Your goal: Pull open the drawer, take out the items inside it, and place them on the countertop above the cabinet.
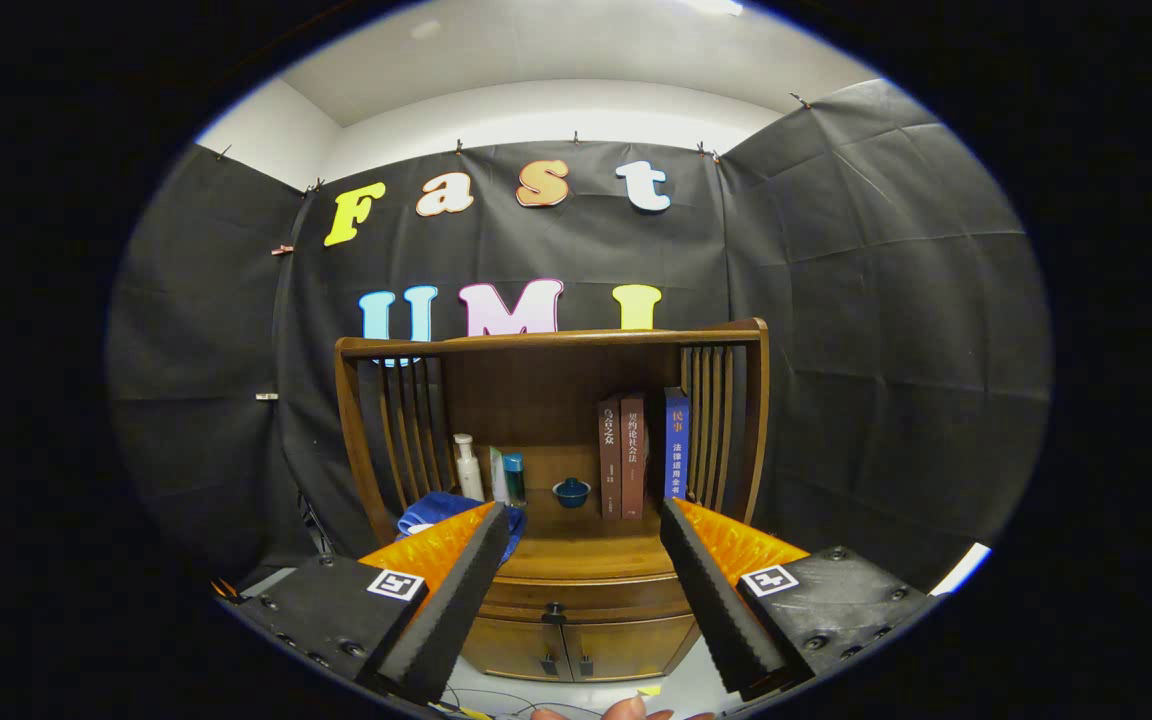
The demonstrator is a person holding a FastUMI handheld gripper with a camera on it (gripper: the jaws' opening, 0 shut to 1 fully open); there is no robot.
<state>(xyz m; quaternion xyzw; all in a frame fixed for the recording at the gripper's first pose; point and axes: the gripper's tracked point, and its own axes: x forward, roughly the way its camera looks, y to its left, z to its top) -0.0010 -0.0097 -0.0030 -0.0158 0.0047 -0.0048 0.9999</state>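
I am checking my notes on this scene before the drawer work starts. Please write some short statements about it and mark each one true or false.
1. The gripper is open and holds nothing. True.
2. The wooden cabinet's drawer with the dark knob is pulled out. False: it is closed.
3. A small blue bowl stands on the wooden countertop. True.
4. The upright books lie flat in a pile. False: they stand upright.
5. A white pump bottle stands left of the bowl. True.

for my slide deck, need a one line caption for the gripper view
Open hand-held gripper faces the wooden cabinet, its drawer shut, books on the countertop.
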